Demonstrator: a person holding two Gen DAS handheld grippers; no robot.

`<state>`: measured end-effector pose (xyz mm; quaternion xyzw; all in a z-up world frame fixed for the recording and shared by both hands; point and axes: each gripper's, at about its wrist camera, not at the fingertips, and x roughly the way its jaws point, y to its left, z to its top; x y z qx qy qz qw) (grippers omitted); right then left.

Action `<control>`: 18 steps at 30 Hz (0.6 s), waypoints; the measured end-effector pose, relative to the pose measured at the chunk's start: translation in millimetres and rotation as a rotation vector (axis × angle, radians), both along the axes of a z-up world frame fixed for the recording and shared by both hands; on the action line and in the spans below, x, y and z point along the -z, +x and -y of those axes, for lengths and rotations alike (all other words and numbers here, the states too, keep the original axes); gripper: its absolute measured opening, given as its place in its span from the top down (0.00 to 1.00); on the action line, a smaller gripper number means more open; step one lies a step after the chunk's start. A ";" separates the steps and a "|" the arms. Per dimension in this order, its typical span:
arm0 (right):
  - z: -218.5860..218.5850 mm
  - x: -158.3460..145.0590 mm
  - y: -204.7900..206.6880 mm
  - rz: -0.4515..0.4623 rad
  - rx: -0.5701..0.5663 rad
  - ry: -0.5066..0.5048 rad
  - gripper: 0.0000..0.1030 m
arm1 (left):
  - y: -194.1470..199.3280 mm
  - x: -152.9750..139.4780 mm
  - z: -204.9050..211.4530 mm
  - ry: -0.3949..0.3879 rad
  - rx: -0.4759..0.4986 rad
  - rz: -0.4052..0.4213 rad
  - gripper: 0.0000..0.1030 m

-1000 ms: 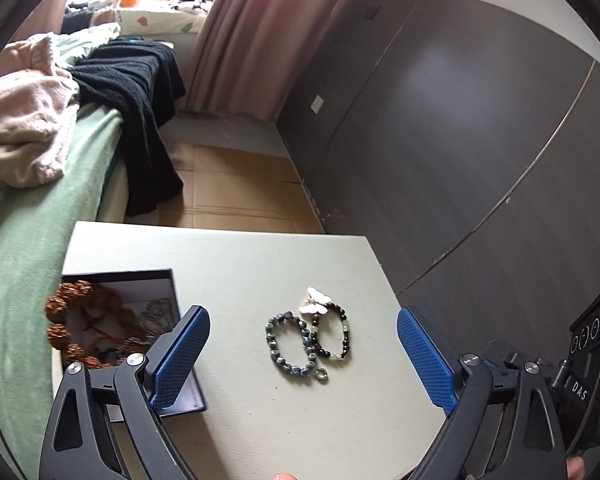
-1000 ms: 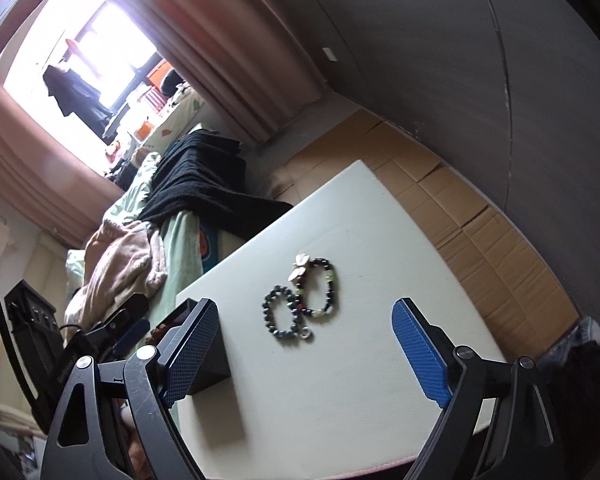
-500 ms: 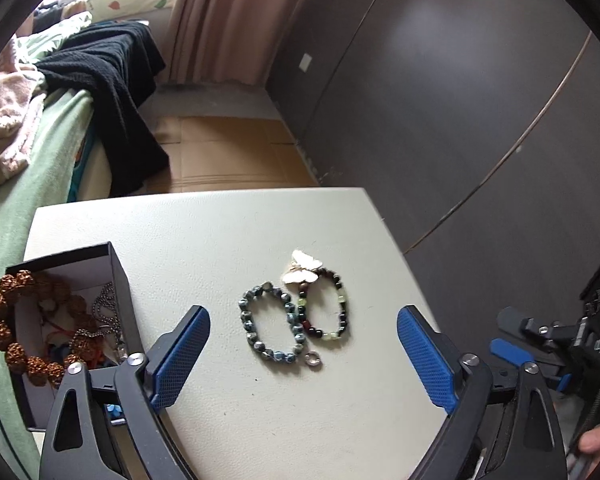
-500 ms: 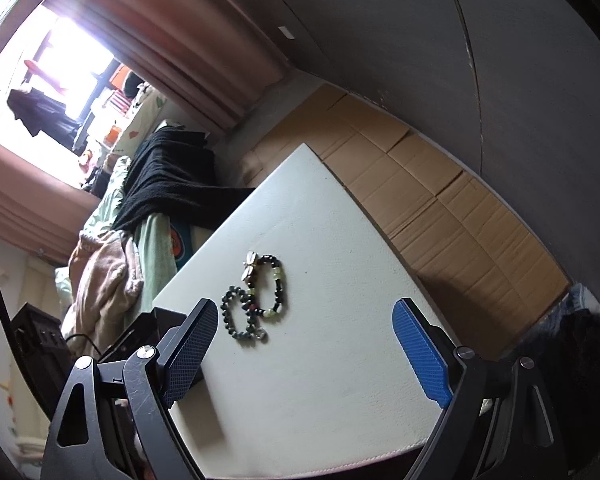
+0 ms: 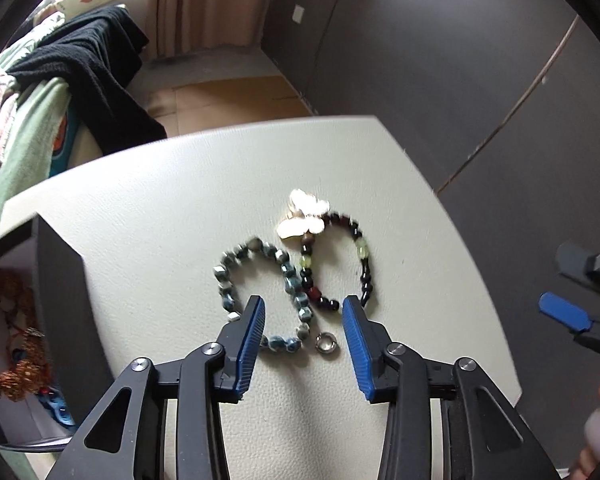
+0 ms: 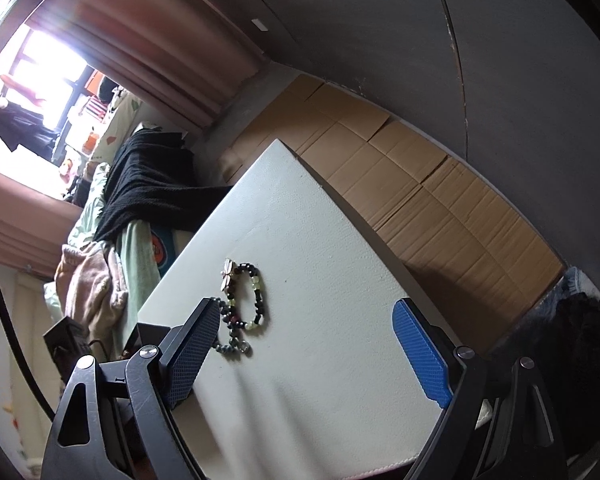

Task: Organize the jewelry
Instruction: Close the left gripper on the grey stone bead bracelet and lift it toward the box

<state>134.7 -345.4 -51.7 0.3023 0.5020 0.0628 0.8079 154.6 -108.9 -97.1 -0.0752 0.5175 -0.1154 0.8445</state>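
On the white table (image 5: 160, 216) lie a blue-grey bead bracelet (image 5: 260, 296), a dark bead bracelet (image 5: 340, 264) with a white butterfly charm (image 5: 304, 216), and a small silver ring (image 5: 326, 345). My left gripper (image 5: 304, 320) hovers low over them, half open, its fingers straddling the near part of the blue-grey bracelet and the ring, holding nothing. A black jewelry box (image 5: 56, 304) at the left holds brown bead strings (image 5: 4, 372). My right gripper (image 6: 316, 344) is wide open and empty above the table's right part; the bracelets (image 6: 244, 300) lie by its left finger.
A bed with green sheet (image 5: 24, 136), black cloth (image 5: 96, 68) and pink blanket (image 6: 88, 280) stands beyond the table. Cardboard (image 6: 412, 184) covers the floor along a dark wardrobe wall (image 5: 440, 60). The right gripper's tip (image 5: 564, 312) shows at the left view's right edge.
My left gripper has moved forward and down over the bracelets, and its fingers have closed from wide to about half. The right gripper has shifted slightly and stays wide open.
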 end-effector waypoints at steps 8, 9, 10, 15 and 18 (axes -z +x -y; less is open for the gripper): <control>-6.8 0.1 -0.2 -0.003 -0.006 -0.024 0.13 | 0.0 9.9 -3.5 0.053 0.012 -0.011 0.92; -9.2 -0.4 -0.2 -0.001 -0.008 -0.028 0.13 | -0.4 8.6 -5.6 0.046 0.006 -0.011 0.92; -11.5 -0.7 0.2 0.001 -0.013 -0.033 0.13 | -2.4 3.4 -11.0 0.035 -0.003 0.002 0.92; -31.0 3.6 4.8 -0.006 -0.075 -0.048 0.13 | -10.7 -24.2 -35.5 -0.065 -0.037 0.056 0.92; -47.2 7.9 7.4 -0.009 -0.123 -0.057 0.13 | -13.1 -37.6 -48.8 -0.107 -0.062 0.081 0.92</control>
